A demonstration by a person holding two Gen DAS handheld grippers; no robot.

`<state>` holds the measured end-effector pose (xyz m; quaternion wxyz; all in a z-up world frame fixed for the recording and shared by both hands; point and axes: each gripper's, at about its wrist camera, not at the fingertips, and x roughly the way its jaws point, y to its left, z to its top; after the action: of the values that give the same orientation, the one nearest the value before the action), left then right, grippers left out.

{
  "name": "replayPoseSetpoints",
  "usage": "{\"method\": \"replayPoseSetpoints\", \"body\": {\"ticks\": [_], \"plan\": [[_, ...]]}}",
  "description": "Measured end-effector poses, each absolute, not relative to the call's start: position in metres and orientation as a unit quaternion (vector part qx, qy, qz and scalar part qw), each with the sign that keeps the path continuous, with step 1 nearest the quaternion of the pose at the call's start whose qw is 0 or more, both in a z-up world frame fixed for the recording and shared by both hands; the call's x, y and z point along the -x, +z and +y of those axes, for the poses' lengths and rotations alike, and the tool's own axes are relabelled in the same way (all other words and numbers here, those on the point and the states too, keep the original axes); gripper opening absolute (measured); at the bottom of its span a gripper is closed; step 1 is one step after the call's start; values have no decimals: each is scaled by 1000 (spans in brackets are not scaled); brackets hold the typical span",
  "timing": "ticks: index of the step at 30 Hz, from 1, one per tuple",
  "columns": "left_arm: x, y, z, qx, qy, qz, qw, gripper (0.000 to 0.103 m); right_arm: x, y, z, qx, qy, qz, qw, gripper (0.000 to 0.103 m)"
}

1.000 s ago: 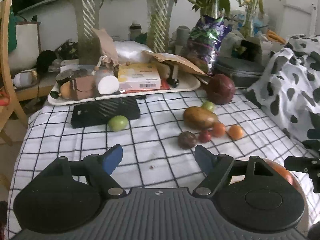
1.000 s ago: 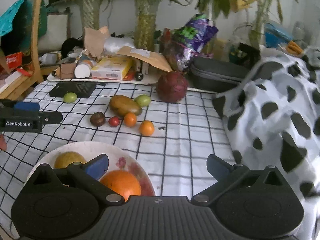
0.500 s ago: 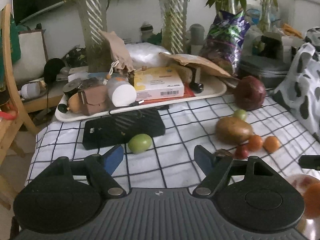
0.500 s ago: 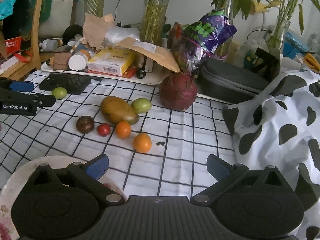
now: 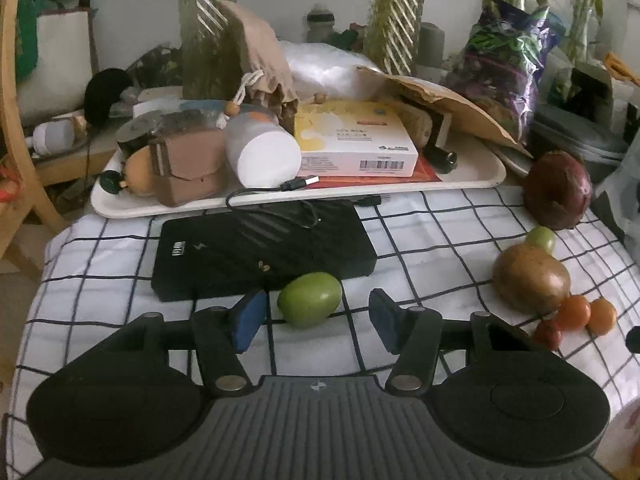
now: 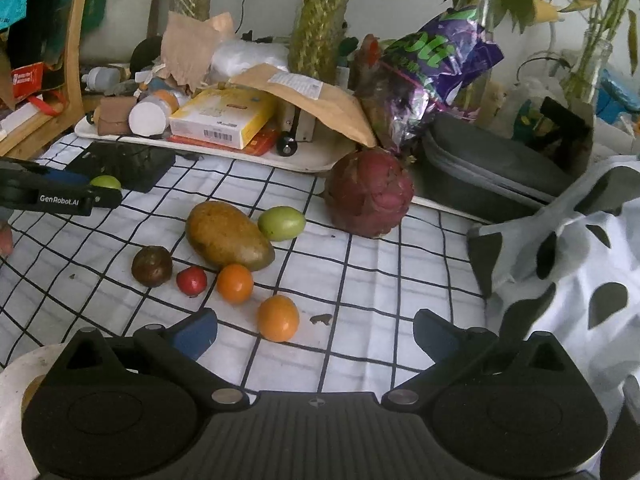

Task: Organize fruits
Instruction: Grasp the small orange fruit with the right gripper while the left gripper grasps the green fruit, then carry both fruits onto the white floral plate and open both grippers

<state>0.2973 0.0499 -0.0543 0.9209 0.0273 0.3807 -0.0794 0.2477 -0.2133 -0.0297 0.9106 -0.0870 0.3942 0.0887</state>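
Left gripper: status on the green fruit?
Left gripper open, straddling green fruit, not closed. Right gripper open, empty. Black power bank close behind the fruit.

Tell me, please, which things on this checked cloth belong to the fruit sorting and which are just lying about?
Part of the job:
- green fruit between the open left tongs
- mango
- second green fruit
- dragon fruit
- two orange fruits
- red fruit
- dark fruit
- plate

Just lying about:
- black power bank
- cluttered tray
- yellow box
- grey case
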Motion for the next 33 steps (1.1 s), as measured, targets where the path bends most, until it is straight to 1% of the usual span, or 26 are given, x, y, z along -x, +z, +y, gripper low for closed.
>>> {"method": "replayPoseSetpoints", "body": {"ticks": [1,5,7,8,11,13,14,15,16,18,19,21,25,27,33], "plan": [[-299,-56,50,-28,-82,382,920,50,-250,-31,-213,87,91,397,909,103],[-303,-60,49,-32,-87,379,921,43,-259,-36,-215,86,102,406,904,103],[-303,-60,49,-36,-81,377,922,35,-263,-39,-216,82,106,411,902,103],[-303,-60,50,-36,-84,376,922,35,-265,-40,-218,77,108,413,901,102],[-303,-59,52,-27,-95,375,922,34,-270,-43,-220,62,113,420,899,91],[-300,-56,49,-32,-104,367,924,33,-272,-45,-220,57,119,424,896,87],[-299,-54,47,-38,-109,362,925,33,-272,-46,-219,57,123,424,895,83],[-298,-52,45,-42,-112,357,926,33,-272,-46,-218,60,128,422,895,76],[-296,-51,43,-46,-116,354,927,33,-272,-47,-216,63,133,421,895,72],[-296,-50,41,-46,-121,353,927,33,-273,-49,-214,70,138,421,894,58],[-295,-49,41,-46,-123,353,927,32,-273,-50,-212,73,140,421,893,54],[-295,-48,41,-45,-125,351,927,32,-272,-50,-210,76,146,420,892,40],[-293,-46,41,-39,-134,348,927,31,-271,-50,-205,84,161,415,891,35],[-290,-44,40,-40,-139,345,927,31,-271,-54,-201,92,156,419,890,29],[-274,-31,36,-39,-156,320,933,30,-270,-53,-203,84,143,418,893,28]]}}
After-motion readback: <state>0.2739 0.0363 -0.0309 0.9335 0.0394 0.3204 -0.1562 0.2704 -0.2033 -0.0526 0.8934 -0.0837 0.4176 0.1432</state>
